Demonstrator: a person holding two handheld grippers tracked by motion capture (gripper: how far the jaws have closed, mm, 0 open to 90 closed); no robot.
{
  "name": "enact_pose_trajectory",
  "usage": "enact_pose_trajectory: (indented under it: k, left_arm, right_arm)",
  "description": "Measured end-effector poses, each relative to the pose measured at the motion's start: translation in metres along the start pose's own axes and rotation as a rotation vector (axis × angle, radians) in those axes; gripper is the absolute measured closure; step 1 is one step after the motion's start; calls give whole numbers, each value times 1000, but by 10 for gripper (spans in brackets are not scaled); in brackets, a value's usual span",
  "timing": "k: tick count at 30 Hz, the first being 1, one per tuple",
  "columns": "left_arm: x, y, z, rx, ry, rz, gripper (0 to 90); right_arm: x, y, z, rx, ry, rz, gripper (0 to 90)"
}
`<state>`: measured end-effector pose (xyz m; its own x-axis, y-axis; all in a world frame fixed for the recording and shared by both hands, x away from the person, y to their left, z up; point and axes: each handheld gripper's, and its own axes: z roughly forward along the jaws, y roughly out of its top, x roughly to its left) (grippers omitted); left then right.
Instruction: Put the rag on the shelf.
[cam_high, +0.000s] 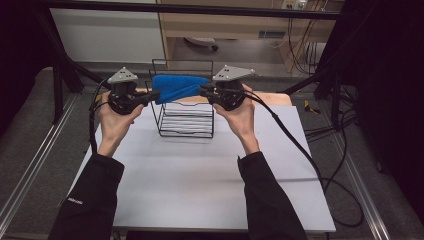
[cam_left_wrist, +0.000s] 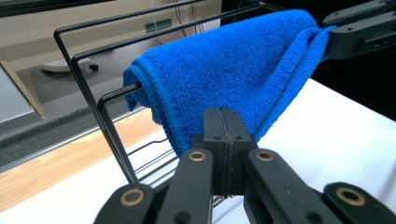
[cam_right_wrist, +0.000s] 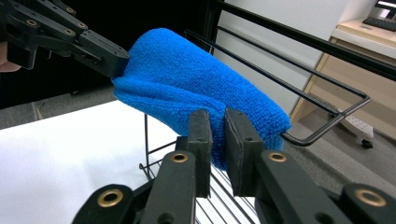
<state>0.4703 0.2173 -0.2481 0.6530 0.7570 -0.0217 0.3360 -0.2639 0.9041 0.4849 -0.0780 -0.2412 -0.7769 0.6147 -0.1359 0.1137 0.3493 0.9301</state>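
A blue towel (cam_high: 177, 86) (cam_left_wrist: 224, 65) (cam_right_wrist: 187, 79) hangs folded over the top bars of a black wire rack (cam_high: 185, 125) at the back of the white table (cam_high: 200, 170). My left gripper (cam_high: 152, 95) (cam_left_wrist: 223, 123) comes in level from the left, with its jaws pressed together on the towel's left end (cam_right_wrist: 120, 65). From the right, my right gripper (cam_high: 204, 90) (cam_right_wrist: 218, 123) holds the other end. Its jaws stand slightly apart with blue cloth between them, and the towel's corner gathers into its tips (cam_left_wrist: 329, 32).
The rack's top bars (cam_right_wrist: 299, 74) run toward a wooden cabinet (cam_high: 225, 25) behind the table. A wooden strip (cam_left_wrist: 70, 163) edges the table's far side. Cables (cam_high: 300, 145) trail from the grippers across the right of the table. Bare white tabletop lies in front of the rack.
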Motion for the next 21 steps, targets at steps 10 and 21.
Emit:
enact_pose_trajectory:
  k: [10, 21]
  left_arm:
    - [1, -5, 7, 14, 15, 11, 900]
    - [0, -12, 13, 19, 30, 31, 900]
  right_arm:
    - [0, 5, -7, -83, 43, 68, 670]
    - [2, -8, 2, 1, 76, 112, 900]
